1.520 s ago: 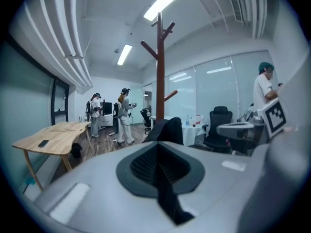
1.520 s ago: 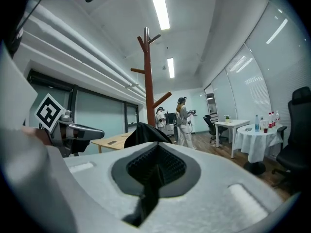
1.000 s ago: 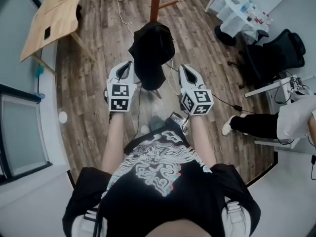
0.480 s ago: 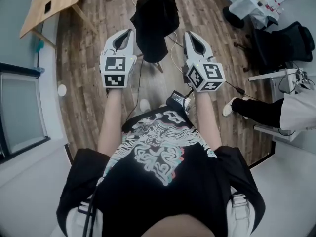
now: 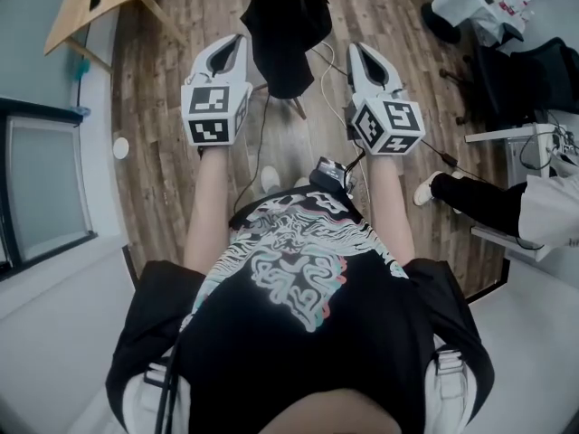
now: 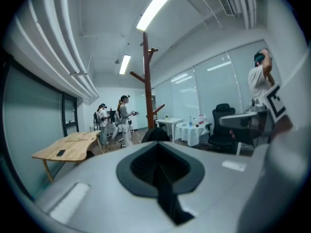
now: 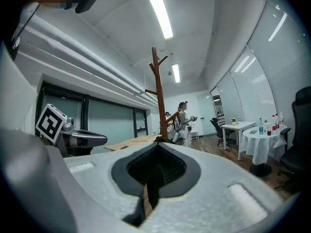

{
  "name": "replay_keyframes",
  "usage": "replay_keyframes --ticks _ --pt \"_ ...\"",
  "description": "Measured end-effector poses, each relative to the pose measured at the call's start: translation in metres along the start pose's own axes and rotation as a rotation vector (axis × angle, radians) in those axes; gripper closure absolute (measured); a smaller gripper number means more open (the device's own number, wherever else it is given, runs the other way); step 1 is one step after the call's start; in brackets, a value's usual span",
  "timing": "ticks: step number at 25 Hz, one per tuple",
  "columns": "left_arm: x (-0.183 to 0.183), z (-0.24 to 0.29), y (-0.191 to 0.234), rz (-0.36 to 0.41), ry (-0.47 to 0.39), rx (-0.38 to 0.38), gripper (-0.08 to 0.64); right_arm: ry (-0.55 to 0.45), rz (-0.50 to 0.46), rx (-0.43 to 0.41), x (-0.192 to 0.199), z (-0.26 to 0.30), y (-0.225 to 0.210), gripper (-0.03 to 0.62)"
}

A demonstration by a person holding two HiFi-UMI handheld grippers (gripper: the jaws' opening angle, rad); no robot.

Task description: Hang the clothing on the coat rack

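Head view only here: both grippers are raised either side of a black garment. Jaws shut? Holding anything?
Observer: Shut and empty. In their own views the left gripper and the right gripper each have their jaws together with nothing between them.
Operator: Room left on the rack? I can't see its top.
Observer: Yes. The coat rack is bare up top, and the black garment shows far lower, down against the pole.
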State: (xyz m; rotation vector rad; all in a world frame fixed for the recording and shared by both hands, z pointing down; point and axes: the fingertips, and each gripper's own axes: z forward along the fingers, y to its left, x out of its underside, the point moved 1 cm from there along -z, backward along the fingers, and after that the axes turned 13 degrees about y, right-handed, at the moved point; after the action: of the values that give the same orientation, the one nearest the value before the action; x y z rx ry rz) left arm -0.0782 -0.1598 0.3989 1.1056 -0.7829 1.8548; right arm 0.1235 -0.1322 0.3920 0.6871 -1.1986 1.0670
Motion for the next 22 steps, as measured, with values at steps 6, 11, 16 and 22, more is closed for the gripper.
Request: replay_keyframes --ticks 6,11,16,22 --pt "-0.004 0.010 -0.019 -0.013 0.013 0.036 0.571 0.011 0.029 -0.005 0.012 -0.005 -0.011 0.594" --pt "-0.004 0.005 -0.024 -0.045 -0.015 0.068 0.571 0.008 0.025 -0.011 0.013 -0.009 -0.011 0.594" --pt "0.000 0.003 -0.031 -0.083 -0.018 0.070 0.571 0.013 0.030 -0.033 0.018 -0.013 -0.019 0.594" --pt "0.009 -0.005 -0.033 -0.079 0.007 0.035 0.571 0.012 0.037 -0.055 0.021 -0.020 -0.016 0.594"
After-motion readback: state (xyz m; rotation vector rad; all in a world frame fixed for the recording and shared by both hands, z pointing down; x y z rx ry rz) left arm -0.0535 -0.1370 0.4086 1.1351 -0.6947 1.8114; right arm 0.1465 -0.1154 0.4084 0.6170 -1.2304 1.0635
